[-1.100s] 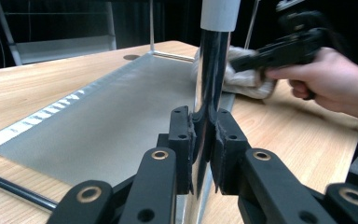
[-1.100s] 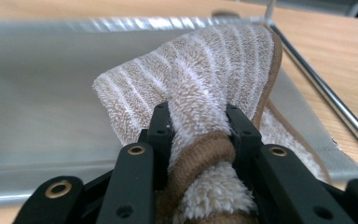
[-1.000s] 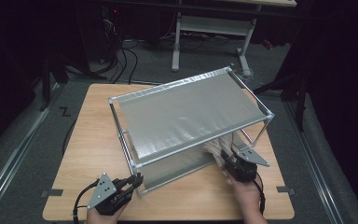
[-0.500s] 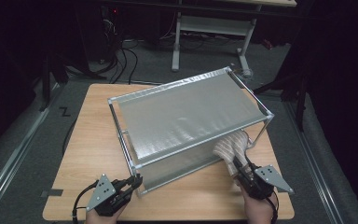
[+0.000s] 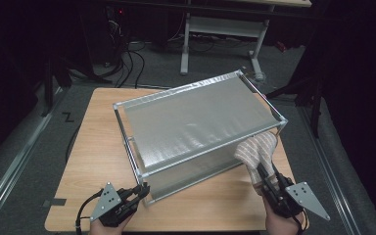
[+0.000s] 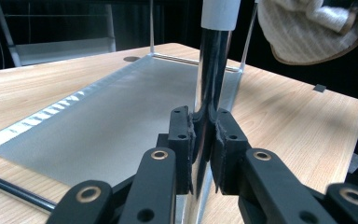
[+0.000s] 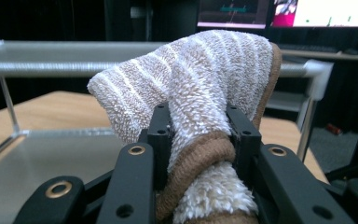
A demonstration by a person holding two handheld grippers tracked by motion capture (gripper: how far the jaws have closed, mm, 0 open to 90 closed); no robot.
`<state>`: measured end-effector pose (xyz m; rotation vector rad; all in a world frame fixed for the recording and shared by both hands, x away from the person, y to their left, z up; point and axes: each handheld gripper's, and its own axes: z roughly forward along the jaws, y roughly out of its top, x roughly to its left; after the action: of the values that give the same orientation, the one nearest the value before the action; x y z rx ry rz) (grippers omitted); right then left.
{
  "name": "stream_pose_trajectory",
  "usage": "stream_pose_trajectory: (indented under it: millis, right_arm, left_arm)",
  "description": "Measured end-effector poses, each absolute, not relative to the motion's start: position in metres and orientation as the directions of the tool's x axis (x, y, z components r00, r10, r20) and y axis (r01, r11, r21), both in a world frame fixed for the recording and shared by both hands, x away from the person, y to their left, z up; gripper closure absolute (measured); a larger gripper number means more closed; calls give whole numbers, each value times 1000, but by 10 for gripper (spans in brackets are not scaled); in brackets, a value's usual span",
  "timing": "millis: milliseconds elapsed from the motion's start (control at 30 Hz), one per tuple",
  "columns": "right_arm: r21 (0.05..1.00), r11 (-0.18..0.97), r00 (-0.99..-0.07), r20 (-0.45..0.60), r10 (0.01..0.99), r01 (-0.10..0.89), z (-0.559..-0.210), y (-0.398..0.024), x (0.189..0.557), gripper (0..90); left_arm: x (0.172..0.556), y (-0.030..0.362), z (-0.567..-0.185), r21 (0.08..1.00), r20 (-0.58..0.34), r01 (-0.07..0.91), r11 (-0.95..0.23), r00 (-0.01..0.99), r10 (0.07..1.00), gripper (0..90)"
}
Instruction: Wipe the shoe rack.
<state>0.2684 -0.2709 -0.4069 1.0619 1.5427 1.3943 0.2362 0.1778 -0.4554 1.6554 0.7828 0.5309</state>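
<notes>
- Left gripper (image 5: 139,192) at the near-left corner of the rack (image 5: 200,125), jaws clamped on the corner post (image 6: 212,70); in the left gripper view the pads pinch the dark upright low down, just above the table (image 5: 93,142).
- Right gripper (image 5: 264,177) at the near-right side, clenched on a striped terry cloth (image 5: 257,149). The right gripper view shows the brown-edged fold squeezed between the pads and the rest bunched up above them.
- Cloth sits in the air just outside the rack's near-right corner, about level with the top rail (image 7: 37,69) (touching the rail or just clear of it, cannot tell from above).
- Key relation: the rack's long axis runs from near-left to far-right across the table, and its grey top panel lies forward and to the left of the cloth. The right hand is plainly the nearer one; the left is occupied as the anchor.
- Judgement: the coming move looks like carrying the cloth up over the rail and onto the panel, or wiping along it, while the left grip steadies the frame.
</notes>
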Motion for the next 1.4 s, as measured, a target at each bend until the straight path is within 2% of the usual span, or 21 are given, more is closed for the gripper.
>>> stream_pose_trajectory:
  millis: [400, 767, 1400]
  right_arm:
    - [998, -1, -311, -17, 950, -56, -391, -272, 269, 684]
    - [998, -20, -286, 3, 958, -58, -375, -278, 294, 681]
    - [997, 63, -194, -68, 979, -33, -325, -285, 389, 656]
  left_arm:
    - [235, 175, -456, 972, -66, 209, -107, 679, 731, 794]
    - [230, 172, -455, 972, -62, 207, -116, 695, 716, 796]
    - [224, 169, -456, 972, -62, 200, -121, 720, 692, 796]
